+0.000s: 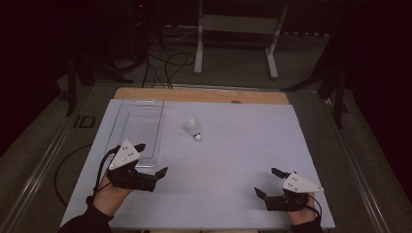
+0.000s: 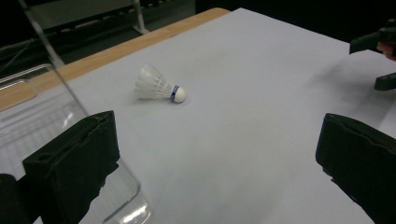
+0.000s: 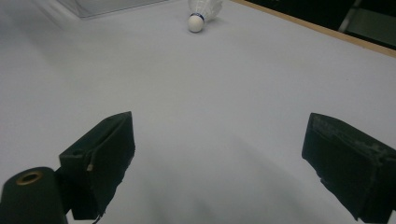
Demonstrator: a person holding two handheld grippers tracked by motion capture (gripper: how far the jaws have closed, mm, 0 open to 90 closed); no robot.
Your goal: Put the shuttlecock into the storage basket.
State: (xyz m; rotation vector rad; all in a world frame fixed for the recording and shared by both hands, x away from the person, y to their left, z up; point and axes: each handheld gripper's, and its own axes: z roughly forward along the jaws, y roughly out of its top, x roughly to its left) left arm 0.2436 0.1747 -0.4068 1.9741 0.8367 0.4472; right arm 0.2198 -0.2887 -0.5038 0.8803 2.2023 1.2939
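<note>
A white feathered shuttlecock with a round white cork tip and a blue band [image 1: 193,128] lies on its side on the pale grey table top [image 1: 233,160], a little toward twelve o'clock of the table's middle, cork end pointing toward the person. Just beside it at nine o'clock, apart from it, sits a clear rectangular plastic tray [image 1: 138,127] near the table's left edge. The left gripper [image 1: 151,159], black with a grey three-cornered plate, is held at about seven o'clock on the table, its jaws spread wide with nothing between them; one jaw sits over the tray's near corner. The right gripper [image 1: 268,182] is at about five o'clock, near the front right corner, its jaws also wide apart and empty, well apart from the shuttlecock.
</note>
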